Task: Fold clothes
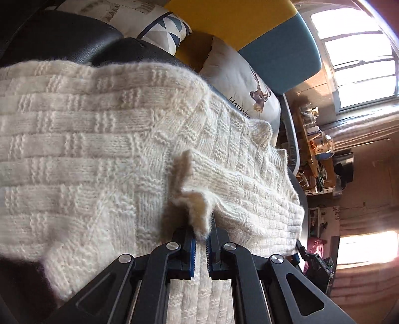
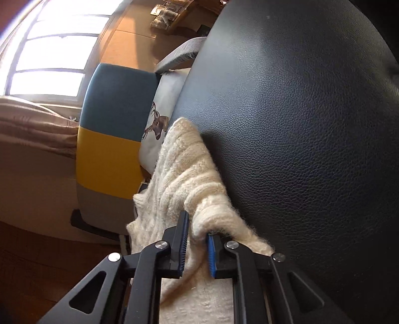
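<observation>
A cream basket-weave knit sweater (image 1: 99,139) lies spread over a black leather seat (image 1: 74,40). My left gripper (image 1: 201,236) is shut on a pinched fold of the sweater, its blue pads close together with fuzzy knit between them. In the right wrist view, the same sweater (image 2: 179,174) bunches against the black leather surface (image 2: 299,124). My right gripper (image 2: 197,234) is shut on a thick roll of the knit edge, which keeps the jaws a little apart. More knit hangs below both grippers.
A deer-print cushion (image 1: 244,84) and a patterned cushion (image 1: 159,22) rest behind the sweater, beside a yellow and blue chair back (image 2: 112,129). A cluttered wooden shelf (image 1: 316,149) and bright windows (image 1: 361,57) stand further off.
</observation>
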The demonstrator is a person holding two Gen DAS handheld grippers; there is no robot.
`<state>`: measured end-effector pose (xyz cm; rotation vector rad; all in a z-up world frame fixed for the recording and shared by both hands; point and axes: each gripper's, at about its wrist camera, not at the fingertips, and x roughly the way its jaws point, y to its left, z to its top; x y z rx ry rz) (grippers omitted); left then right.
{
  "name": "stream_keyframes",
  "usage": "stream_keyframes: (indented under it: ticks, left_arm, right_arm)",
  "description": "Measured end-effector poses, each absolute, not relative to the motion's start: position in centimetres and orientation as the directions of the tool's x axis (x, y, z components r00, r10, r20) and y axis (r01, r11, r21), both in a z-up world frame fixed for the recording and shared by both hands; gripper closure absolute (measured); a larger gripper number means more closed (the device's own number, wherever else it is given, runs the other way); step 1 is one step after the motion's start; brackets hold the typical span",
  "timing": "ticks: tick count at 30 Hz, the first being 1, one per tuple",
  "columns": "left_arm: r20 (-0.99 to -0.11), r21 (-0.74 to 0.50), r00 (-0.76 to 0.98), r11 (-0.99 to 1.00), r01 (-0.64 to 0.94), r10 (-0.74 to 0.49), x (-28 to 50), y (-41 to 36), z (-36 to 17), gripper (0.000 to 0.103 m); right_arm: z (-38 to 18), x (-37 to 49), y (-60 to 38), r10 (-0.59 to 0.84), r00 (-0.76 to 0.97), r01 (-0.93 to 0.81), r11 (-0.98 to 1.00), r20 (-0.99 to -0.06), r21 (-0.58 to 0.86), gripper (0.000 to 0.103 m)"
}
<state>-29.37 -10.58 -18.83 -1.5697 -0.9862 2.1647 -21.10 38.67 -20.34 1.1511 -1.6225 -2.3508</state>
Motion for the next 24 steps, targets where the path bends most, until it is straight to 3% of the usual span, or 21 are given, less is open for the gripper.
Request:
stream_keyframes:
  ticks: [3, 8, 12, 15, 18, 21, 24]
  left_arm:
    - [-0.69, -0.684, -0.41, -0.723, 0.097, 0.597, -29.5, -10.3, -17.0, 0.097]
    - [-0.643, -0.668, -0.498, -0.744, -0.006, 0.582, -30.4, -10.5, -13.1, 0.097]
    - [-0.727, -0.582, -0.453, -0.813, 0.007, 0.516, -31.3, -10.4, -14.6, 0.097]
    - [-0.695, -0.69, -0.364, -0.717, 0.095, 0.621, -31.0, -12.0, -17.9, 0.095]
    - [-0.588, -0.806, -0.391, -0.556, 0.204, 0.708, -30.0, -15.2, -19.6, 0.087]
    - [-0.533, -0.845, -0.429, -0.486, 0.225, 0.729, -30.2, -16.9, -19.5, 0.082]
    - [-0.568, -0.817, -0.426, -0.545, 0.188, 0.705, -31.4, -16.1, -18.3, 0.053]
  right_arm:
    - [-19.1, -21.4, 37.8, -0.413, -0.698, -0.319, -0.553, -0.585, 0.77, 0.09]
    - [-16.7, -21.4, 36.6, -0.395, -0.707, -0.234, -0.652, -0.586, 0.721, 0.09]
    - [-17.4, -22.0, 34.9, -0.387, -0.653, -0.227, -0.719, -0.65, 0.657, 0.09]
    - [-18.6, -22.0, 35.1, -0.409, -0.638, -0.25, -0.693, -0.653, 0.677, 0.09]
    - [-19.1, -21.8, 35.9, -0.432, -0.639, -0.259, -0.658, -0.636, 0.707, 0.09]
    - [-19.5, -21.7, 36.7, -0.454, -0.643, -0.266, -0.622, -0.617, 0.736, 0.09]
    - [-19.9, -21.8, 37.4, -0.489, -0.648, -0.279, -0.561, -0.584, 0.779, 0.087]
